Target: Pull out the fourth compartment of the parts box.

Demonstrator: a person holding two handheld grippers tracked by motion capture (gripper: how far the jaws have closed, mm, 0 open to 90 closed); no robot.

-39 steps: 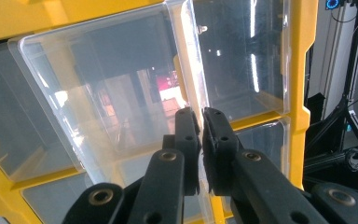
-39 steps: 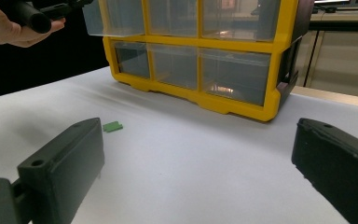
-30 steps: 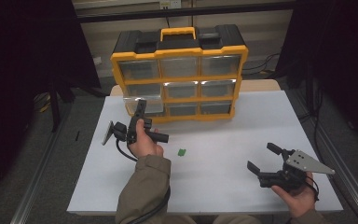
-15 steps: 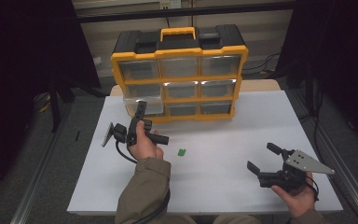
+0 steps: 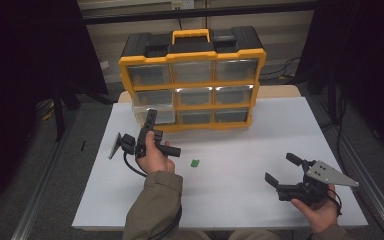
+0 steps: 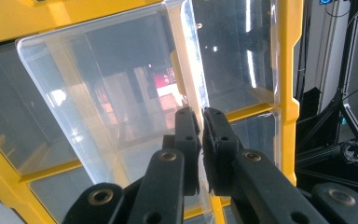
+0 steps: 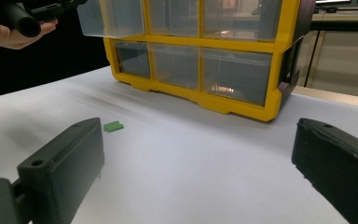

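Observation:
A yellow and black drawer organizer (image 5: 192,56) stands at the back of the white table. One clear plastic drawer (image 5: 155,115) in its left column, just above the bottom row, is pulled partway out. My left gripper (image 5: 151,117) is shut on that drawer's front lip. In the left gripper view the jaws (image 6: 200,115) pinch the clear drawer (image 6: 121,88) edge between them. A small green piece (image 5: 195,163) lies on the table between the hands, also in the right gripper view (image 7: 113,126). My right gripper (image 5: 280,168) is held open and empty at the front right (image 7: 196,154).
The other drawers of the organizer (image 7: 261,46) are pushed in. The white table (image 5: 260,130) ends in metal rails at both sides. Dark curtains and cables surround the table.

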